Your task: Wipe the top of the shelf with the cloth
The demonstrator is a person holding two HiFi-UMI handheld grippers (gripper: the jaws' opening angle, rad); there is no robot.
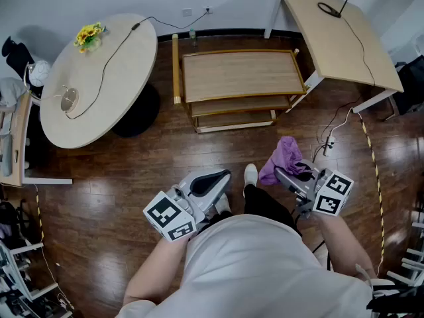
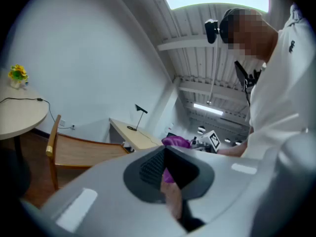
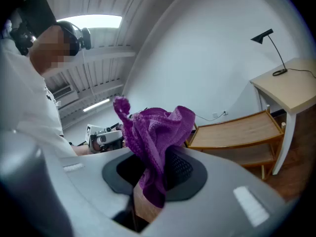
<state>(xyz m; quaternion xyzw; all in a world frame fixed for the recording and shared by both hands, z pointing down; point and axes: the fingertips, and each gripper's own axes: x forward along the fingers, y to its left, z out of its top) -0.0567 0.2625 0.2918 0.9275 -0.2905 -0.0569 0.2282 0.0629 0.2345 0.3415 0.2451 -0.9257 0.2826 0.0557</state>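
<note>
**Cloth in hand, shelf not yet reached**

Far left: the round table (image 1: 93, 88) is carrying a small pot of yellow flowers (image 1: 89, 35) at its back edge, with a cable trailing across the top. The pot itself is too small to describe.

Left gripper (image 1: 222, 175) is hanging low in front of the person's body. Its jaws are drawn together to a thin slit with nothing between them. Judgement: it is idling as the spare hand, since one cloth needs one grip.

Centre: the wooden shelf (image 1: 242, 75) is standing against the wall, well apart from both grippers. Its top board is showing bare wood and nothing is lying on it. The lower tiers are mostly hidden under the top.

Right gripper (image 1: 286, 174) is clamping the purple cloth (image 1: 283, 158) by its lower part. The rest is bunching up loose above the jaws. Judgement: it is gripping low so that a free wad is left over to press flat on the board. The cloth is hanging over the floor, beside the person's shoe and touching no furniture.

Far right: the pale desk (image 1: 338, 38) is holding a black lamp on a ring base.

Judgement: wiping has not started; the cloth needs carrying forward to the top board first
</note>
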